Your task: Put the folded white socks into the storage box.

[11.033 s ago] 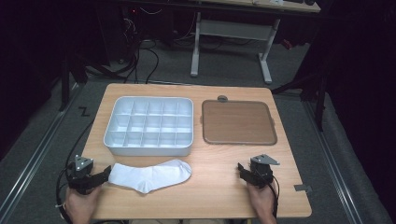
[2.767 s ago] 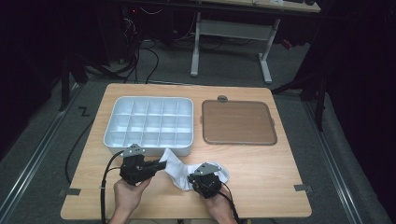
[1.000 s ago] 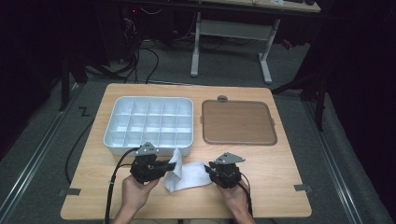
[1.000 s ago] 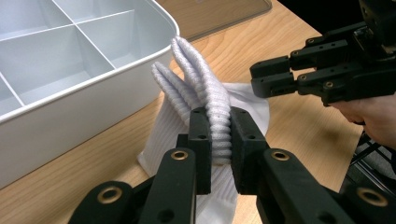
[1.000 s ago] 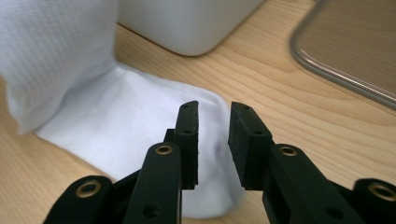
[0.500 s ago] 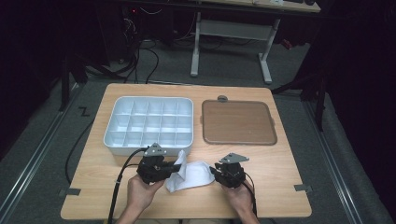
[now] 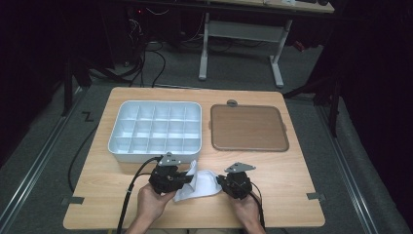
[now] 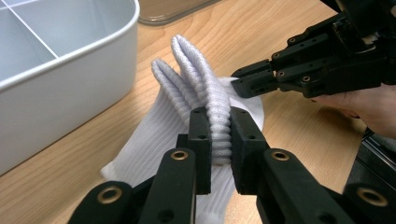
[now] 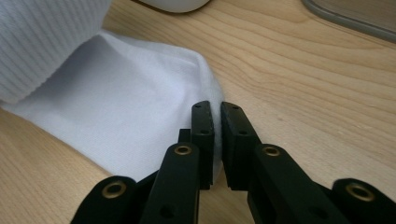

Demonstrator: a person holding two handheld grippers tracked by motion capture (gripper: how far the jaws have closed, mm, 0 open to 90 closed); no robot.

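Note:
A white sock (image 7: 203, 184) lies folded near the table's front edge, between my two grippers. My left gripper (image 7: 187, 176) is shut on its ribbed cuff (image 8: 205, 88), which stands up in a doubled loop beyond the jaws (image 8: 219, 119). My right gripper (image 7: 220, 182) sits at the sock's smooth toe end (image 9: 121, 107). Its jaws have just been closing and now pinch the edge of the fabric (image 9: 217, 109). In the left gripper view the right gripper (image 8: 239, 84) comes in from the right and touches the sock's far edge.
A white compartment tray (image 7: 146, 157) stands just behind the sock, its wall (image 8: 56, 93) close to my left gripper. To the tray's right lies a flat brown lid (image 7: 248, 127). Bare wood spreads right of my right gripper.
My left gripper has carried the cuff a little to the right, bunching the sock further. The right gripper has stayed in place at the toe end.

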